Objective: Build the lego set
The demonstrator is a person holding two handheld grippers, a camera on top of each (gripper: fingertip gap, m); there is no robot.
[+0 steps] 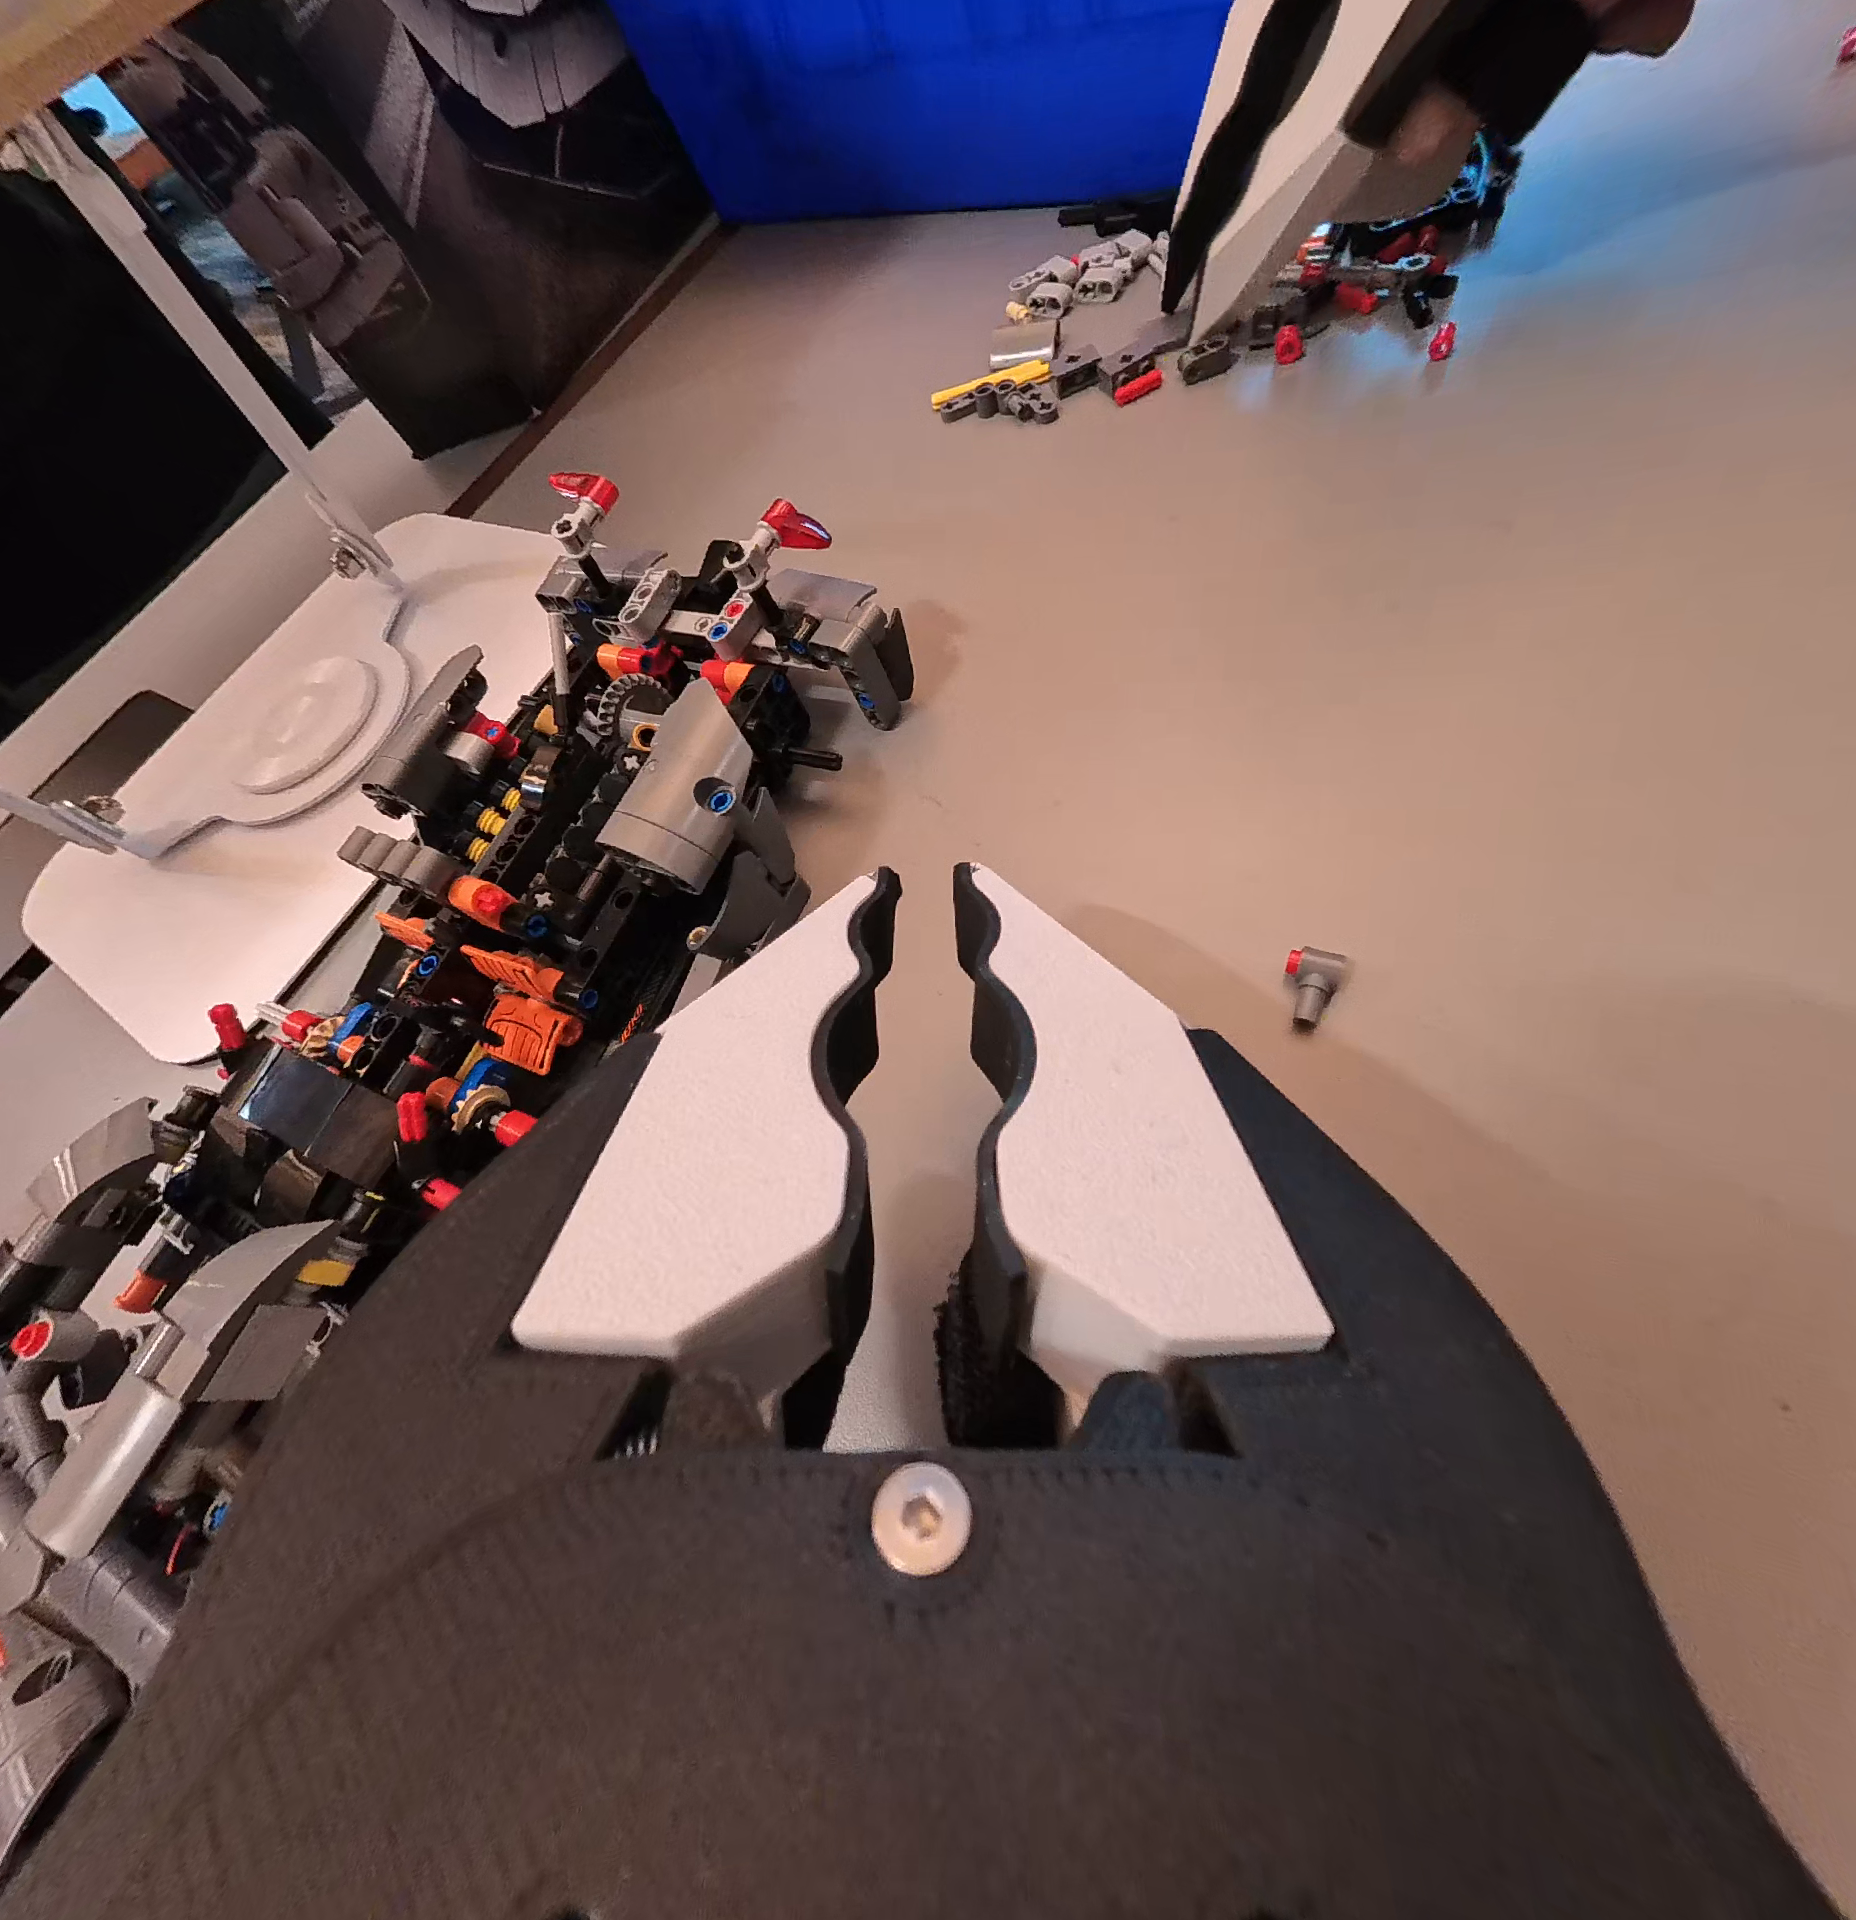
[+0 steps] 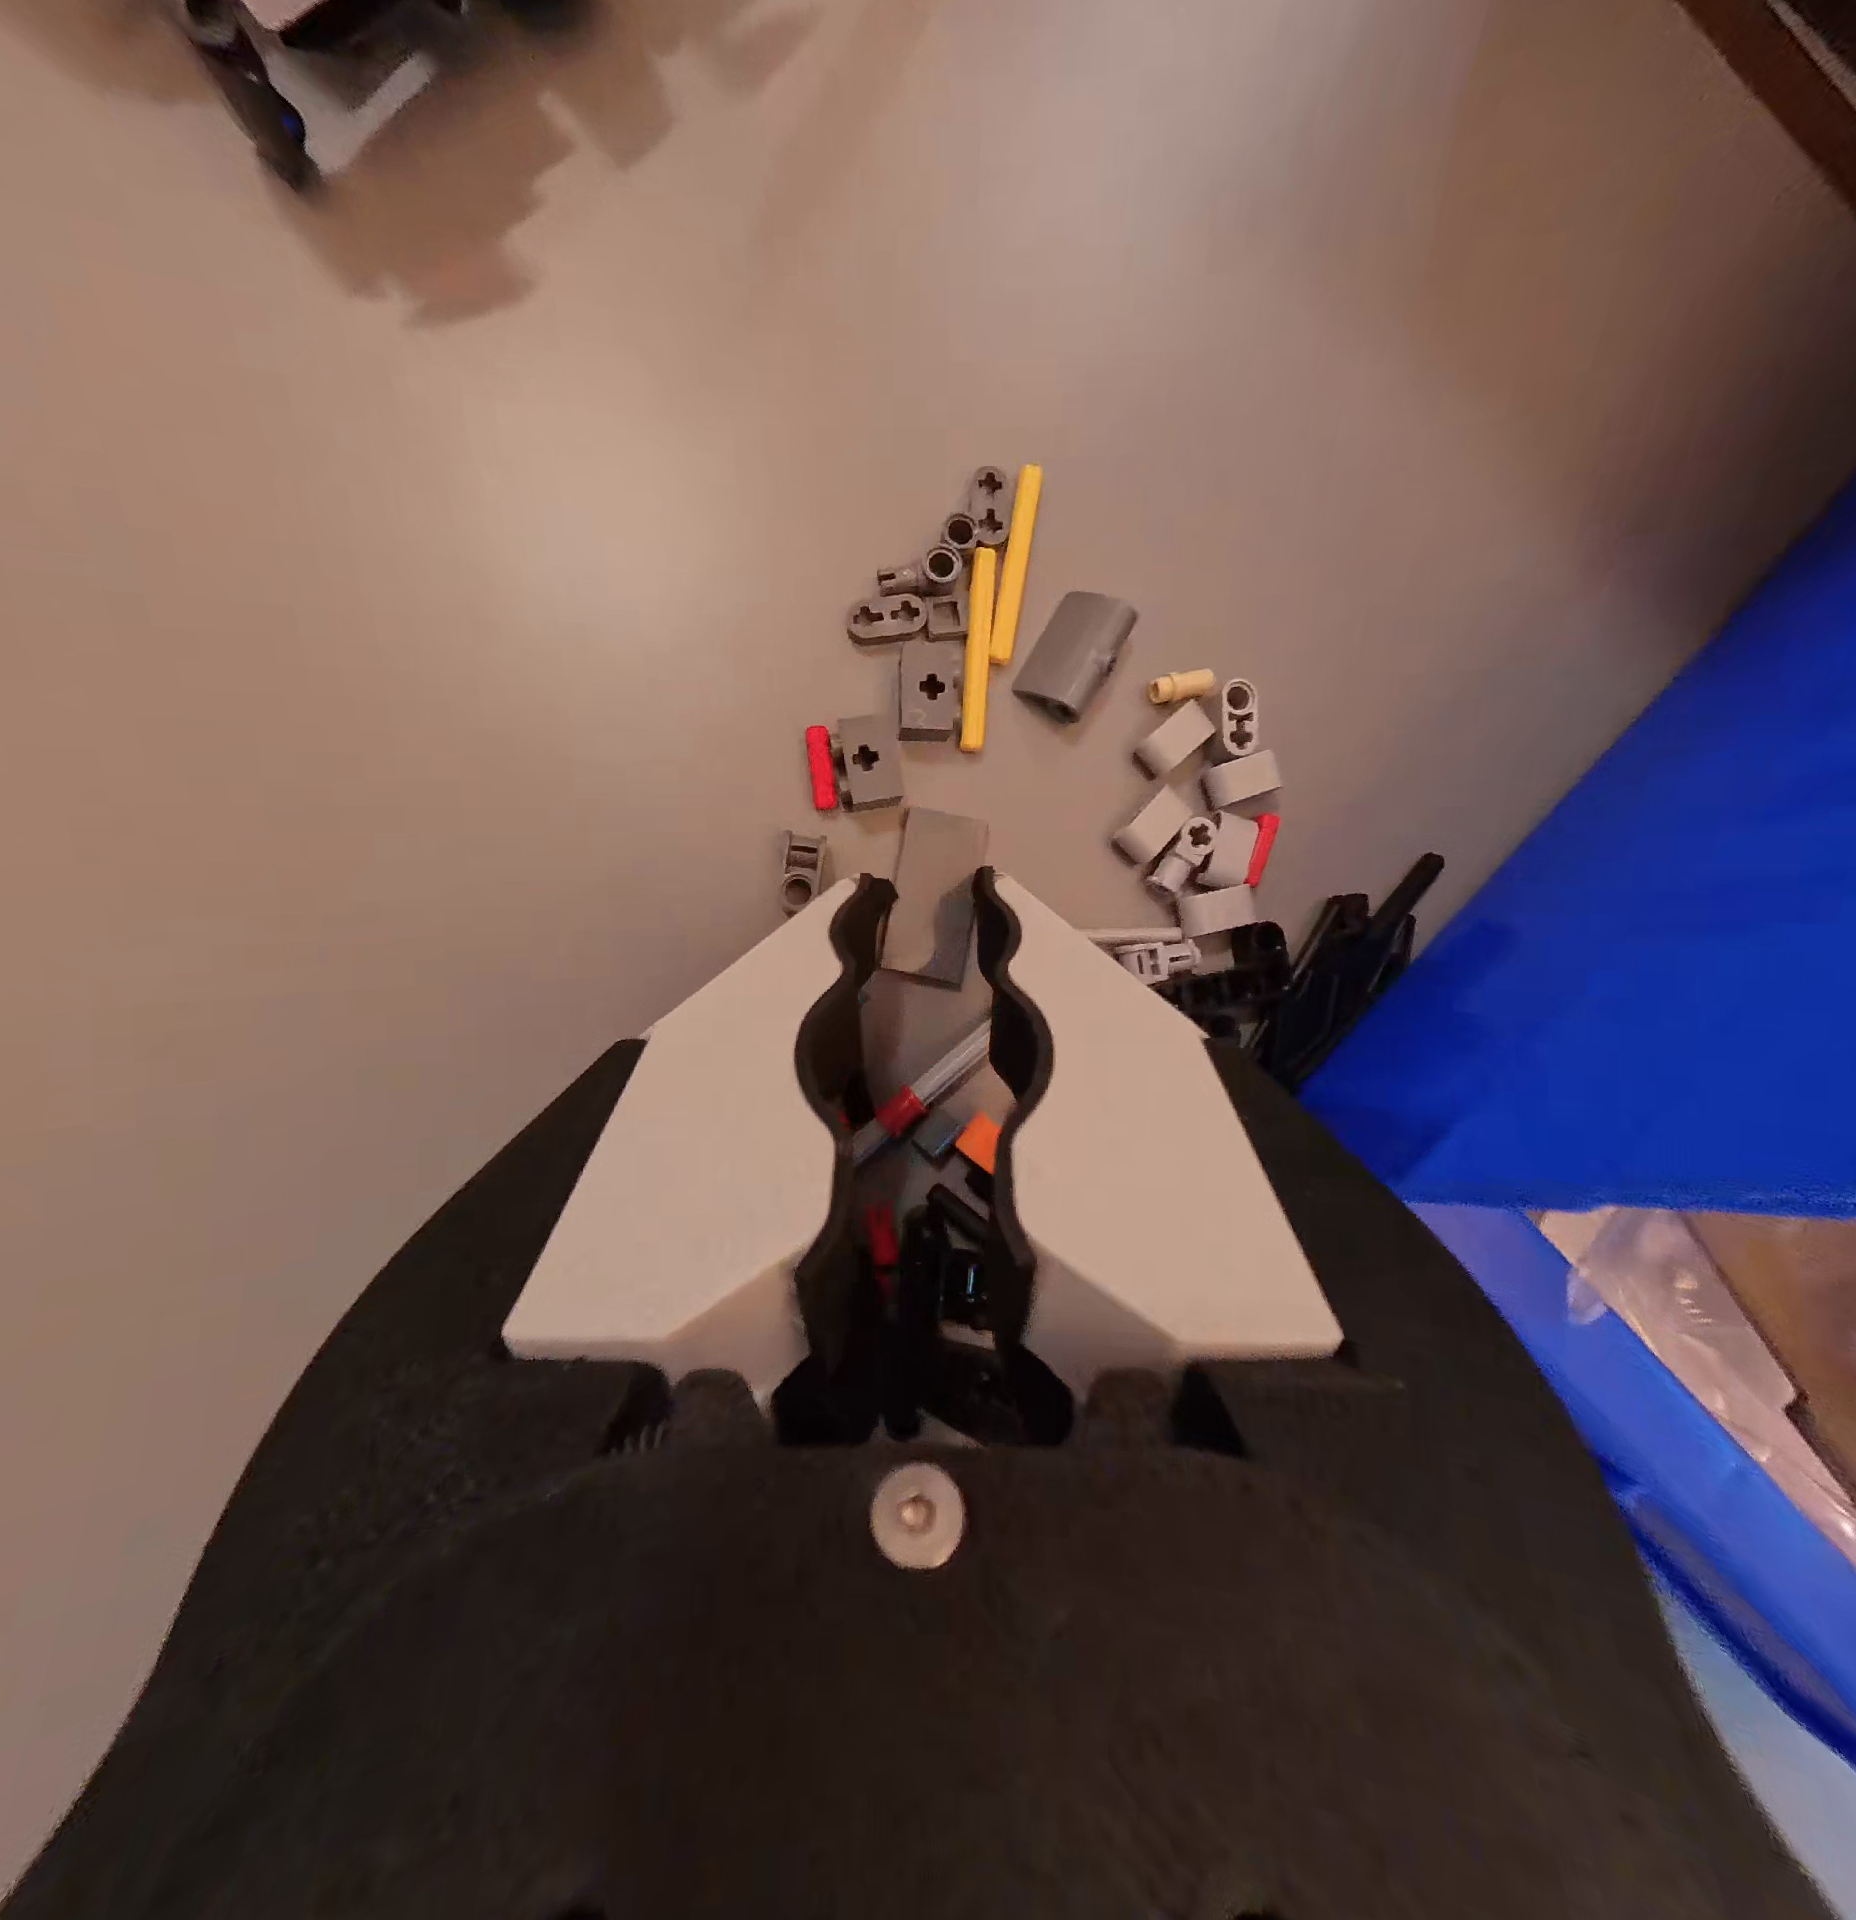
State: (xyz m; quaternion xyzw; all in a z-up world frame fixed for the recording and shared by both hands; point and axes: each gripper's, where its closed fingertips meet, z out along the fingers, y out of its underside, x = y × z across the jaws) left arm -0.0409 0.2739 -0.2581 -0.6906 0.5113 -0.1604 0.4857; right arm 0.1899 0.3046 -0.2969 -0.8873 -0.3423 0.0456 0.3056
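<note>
right gripper (image 2: pixel 926 883) around grey plate (image 2: pixel 936 894)

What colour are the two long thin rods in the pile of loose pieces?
Yellow. The two rods show best in the right wrist view.

Half-built lego vehicle (image 1: pixel 612 831) lengthwise on table; loose pieces (image 2: pixel 1007 707) scattered apart
</note>
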